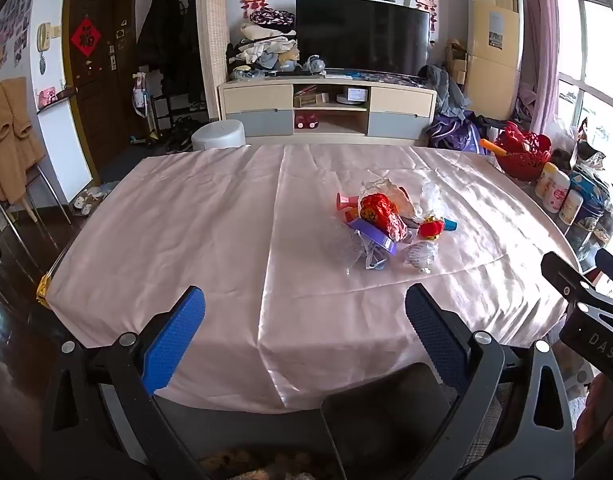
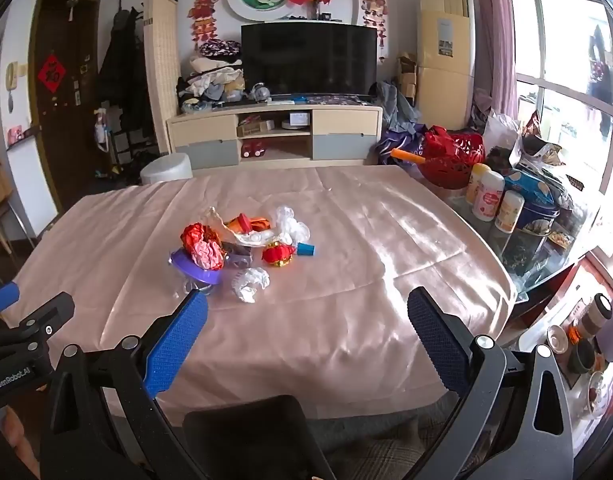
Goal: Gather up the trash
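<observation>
While both grippers are hanging wide open and empty, trash is lying far-left of right gripper, far-right of left gripper, neither clearly nearer.

Daylight is streaming through the window right of the TV; a dark door is standing left of it, cabinet sitting beneath.
</observation>
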Available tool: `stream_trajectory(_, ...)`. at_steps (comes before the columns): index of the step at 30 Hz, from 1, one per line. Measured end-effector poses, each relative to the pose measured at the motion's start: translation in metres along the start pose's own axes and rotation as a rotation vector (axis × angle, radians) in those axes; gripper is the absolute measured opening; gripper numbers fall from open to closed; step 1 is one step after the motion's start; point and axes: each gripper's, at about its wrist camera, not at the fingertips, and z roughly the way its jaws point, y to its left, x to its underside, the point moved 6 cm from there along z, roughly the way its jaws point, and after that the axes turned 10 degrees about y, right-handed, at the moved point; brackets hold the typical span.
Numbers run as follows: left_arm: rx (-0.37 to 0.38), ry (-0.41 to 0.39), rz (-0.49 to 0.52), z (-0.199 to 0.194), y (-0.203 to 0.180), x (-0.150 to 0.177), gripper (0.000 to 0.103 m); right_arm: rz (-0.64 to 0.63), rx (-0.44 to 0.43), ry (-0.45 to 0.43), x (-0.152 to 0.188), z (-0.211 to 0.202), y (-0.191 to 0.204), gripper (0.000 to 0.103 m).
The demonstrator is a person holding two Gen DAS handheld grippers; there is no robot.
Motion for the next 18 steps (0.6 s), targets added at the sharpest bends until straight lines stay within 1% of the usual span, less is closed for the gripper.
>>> stream_trajectory(18, 0.004, -0.001, 0.001, -0.0001, -0.0026, 0.0001, 0.095, -0.003, -0.001, -0.002, -0.0021, -0.0005, 0.0028, 0.1)
